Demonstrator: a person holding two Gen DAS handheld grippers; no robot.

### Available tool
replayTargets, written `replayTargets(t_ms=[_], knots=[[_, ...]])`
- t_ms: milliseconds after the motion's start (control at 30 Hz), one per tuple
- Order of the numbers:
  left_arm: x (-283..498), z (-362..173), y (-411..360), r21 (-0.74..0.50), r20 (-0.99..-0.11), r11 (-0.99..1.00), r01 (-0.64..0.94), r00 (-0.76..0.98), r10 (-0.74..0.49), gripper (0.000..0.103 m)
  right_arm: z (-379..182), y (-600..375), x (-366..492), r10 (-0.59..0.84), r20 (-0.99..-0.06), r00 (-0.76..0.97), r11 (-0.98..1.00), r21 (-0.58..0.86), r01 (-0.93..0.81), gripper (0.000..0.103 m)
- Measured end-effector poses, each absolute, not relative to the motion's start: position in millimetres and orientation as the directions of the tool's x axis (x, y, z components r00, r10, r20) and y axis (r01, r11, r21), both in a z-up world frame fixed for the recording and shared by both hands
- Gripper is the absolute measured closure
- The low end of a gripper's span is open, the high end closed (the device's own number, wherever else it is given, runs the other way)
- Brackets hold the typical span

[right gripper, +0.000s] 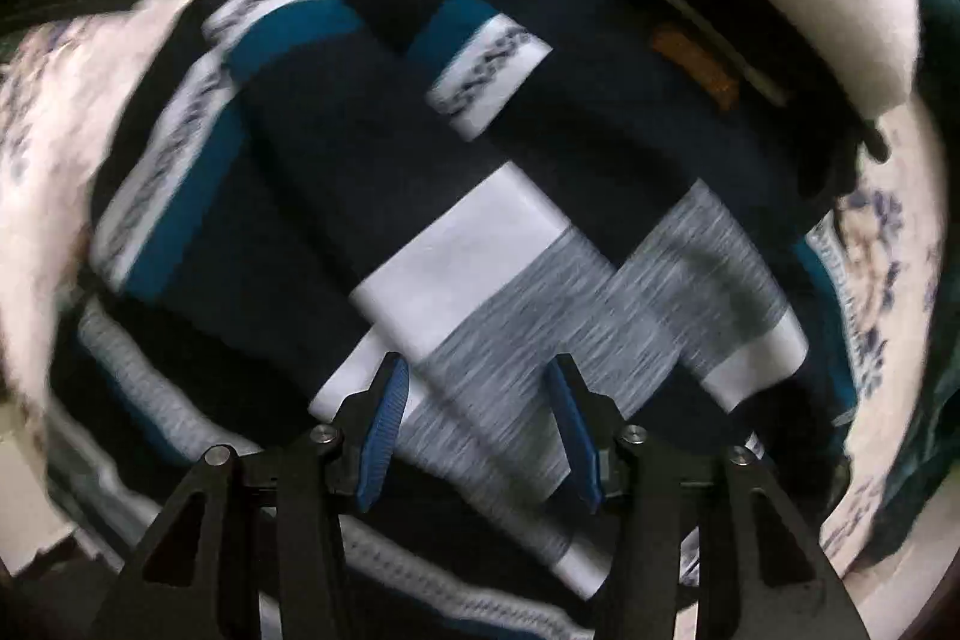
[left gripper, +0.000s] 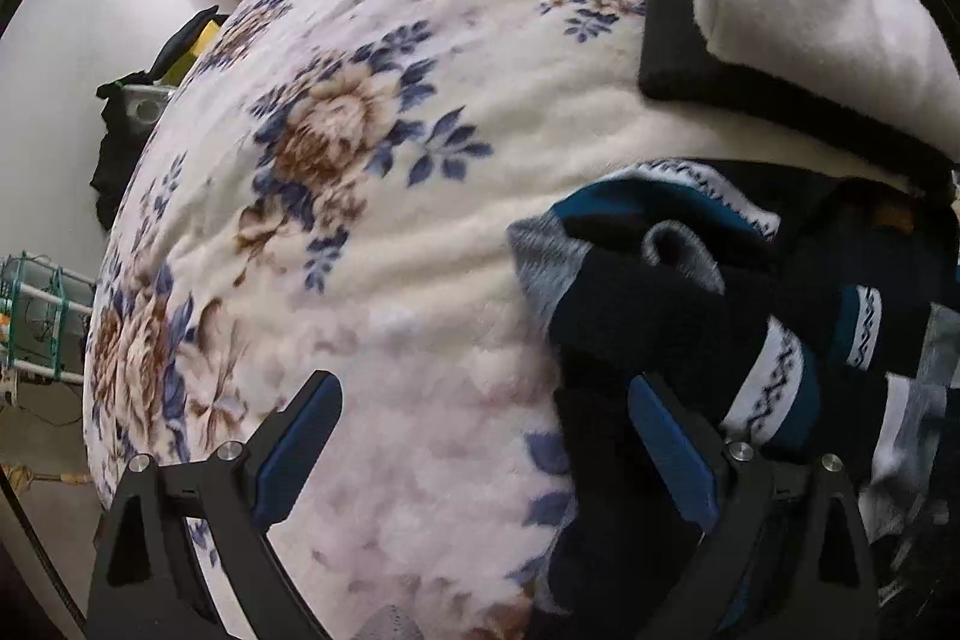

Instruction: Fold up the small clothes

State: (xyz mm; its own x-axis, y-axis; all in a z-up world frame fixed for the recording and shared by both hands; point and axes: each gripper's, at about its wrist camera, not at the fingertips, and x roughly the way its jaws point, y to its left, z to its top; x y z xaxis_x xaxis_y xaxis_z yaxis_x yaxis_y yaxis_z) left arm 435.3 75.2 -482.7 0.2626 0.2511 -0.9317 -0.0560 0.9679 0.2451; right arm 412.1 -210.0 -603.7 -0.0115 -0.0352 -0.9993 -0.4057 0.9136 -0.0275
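The left gripper (left gripper: 483, 415), fingers spread wide and holding nothing, hangs over open flowered blanket (left gripper: 372, 112), which runs free to its left edge. The heap of socks (left gripper: 678, 292) crowds its right finger, and a folded white cloth (left gripper: 798, 4) lies beyond. The right gripper (right gripper: 477, 397), fingers parted and empty, sits just above the socks (right gripper: 480, 232)
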Motion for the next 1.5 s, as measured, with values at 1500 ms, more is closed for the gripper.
replayTargets(t_ms=[1500], knots=[[419, -487, 135, 0.165, -0.958, 0.954, -0.250, 0.192, 0.216, 0.003, -566, -188, 565, 0.135, -0.989, 0.056, 0.990, 0.132, -0.050, 0.053]])
